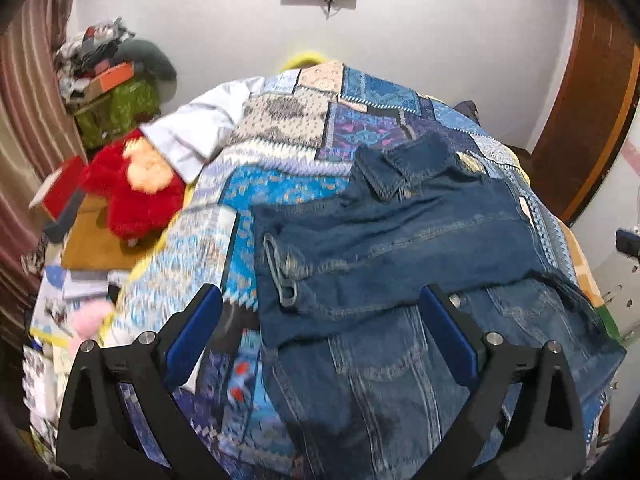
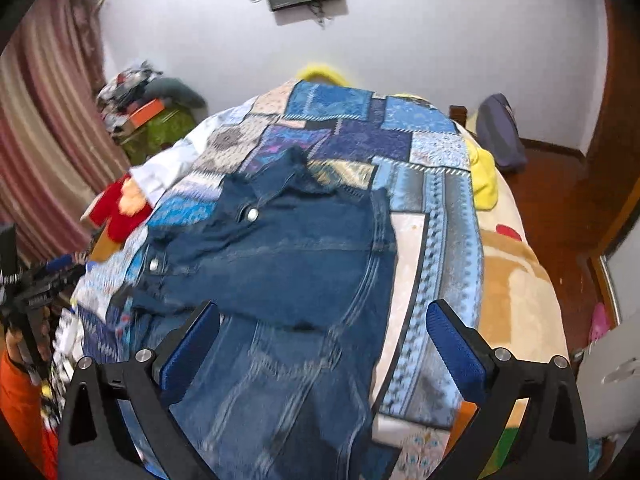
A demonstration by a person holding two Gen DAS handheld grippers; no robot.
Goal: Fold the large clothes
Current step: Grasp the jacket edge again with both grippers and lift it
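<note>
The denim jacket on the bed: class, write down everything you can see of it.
The denim jacket is dark blue with pale stitched seams, a collar, metal snap buttons and a flapped pocket. It lies flat on the patchwork bedspread, collar toward the far wall, with one part folded across over the rest. Nothing grips it: both tongs hang open above it.

We see a denim jacket (image 1: pixel 404 232) of matt, coarse cloth with shiny metal snaps, on a printed cotton-like bedspread (image 1: pixel 280 128). A red plush toy (image 1: pixel 132 196) looks fuzzy; the door (image 2: pixel 616 152) looks like glossy varnished wood.
</note>
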